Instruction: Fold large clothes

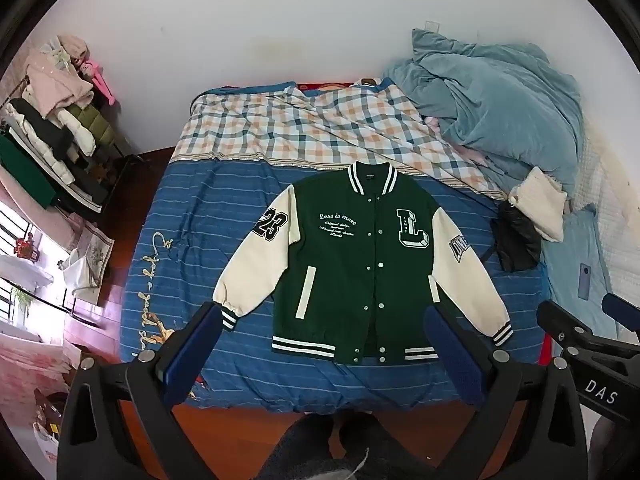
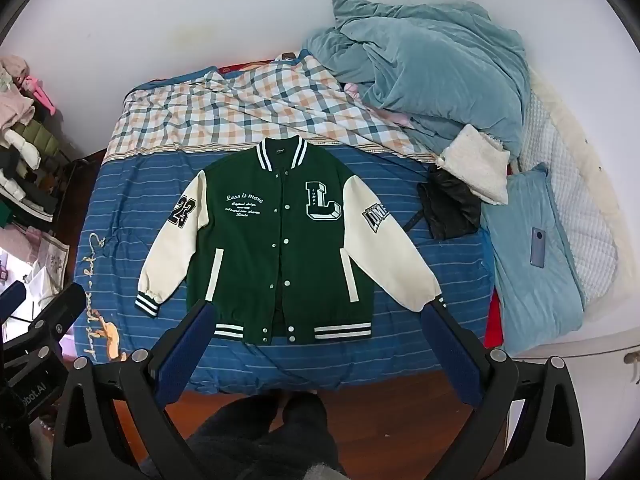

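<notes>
— Left wrist view: where is the green-and-cream varsity jacket [image 1: 360,264]?
— Flat, face up on the blue striped bedsheet [image 1: 192,216]; left gripper [image 1: 320,356] and right gripper [image 2: 316,352] hover above, jaws wide, empty.

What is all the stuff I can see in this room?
varsity jacket: one, green with cream sleeves, flat on the bed, snapped shut
bed cover: one, blue striped
plaid quilt: one, orange and blue check, far end of the bed
blue duvet: one, bunched, far right
black garment: one, right of the jacket
phone: one, grey-blue, on a blue pillow
clothes rack: one, piled, left wall
left gripper: open, above the bed's near edge
right gripper: open, likewise
</notes>
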Action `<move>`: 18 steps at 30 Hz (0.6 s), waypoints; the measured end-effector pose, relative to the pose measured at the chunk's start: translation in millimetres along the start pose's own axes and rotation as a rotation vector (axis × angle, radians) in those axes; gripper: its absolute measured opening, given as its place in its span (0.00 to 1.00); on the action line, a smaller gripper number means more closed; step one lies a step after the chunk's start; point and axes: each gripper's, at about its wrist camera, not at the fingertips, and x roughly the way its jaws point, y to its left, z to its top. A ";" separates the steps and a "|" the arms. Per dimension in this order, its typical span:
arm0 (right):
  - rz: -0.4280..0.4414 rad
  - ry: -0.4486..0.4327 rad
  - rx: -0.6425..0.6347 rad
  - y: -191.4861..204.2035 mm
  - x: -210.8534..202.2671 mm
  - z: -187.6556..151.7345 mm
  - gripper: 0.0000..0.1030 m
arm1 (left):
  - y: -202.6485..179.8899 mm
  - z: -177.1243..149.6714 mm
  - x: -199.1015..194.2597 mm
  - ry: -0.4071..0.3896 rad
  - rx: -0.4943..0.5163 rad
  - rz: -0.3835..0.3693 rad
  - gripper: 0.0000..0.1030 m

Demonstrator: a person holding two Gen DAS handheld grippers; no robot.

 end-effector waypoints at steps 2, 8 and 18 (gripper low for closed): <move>-0.001 0.003 -0.002 -0.6 -0.6 -0.1 1.00 | 0.3 1.2 0.7 0.020 -0.002 -0.007 1.00; 0.001 0.004 -0.003 -7.4 -4.0 1.7 1.00 | -0.4 0.8 -1.4 0.021 -0.003 -0.006 1.00; -0.025 -0.008 -0.013 0.4 -5.6 -1.6 1.00 | -3.4 5.5 -5.8 0.019 -0.003 -0.007 1.00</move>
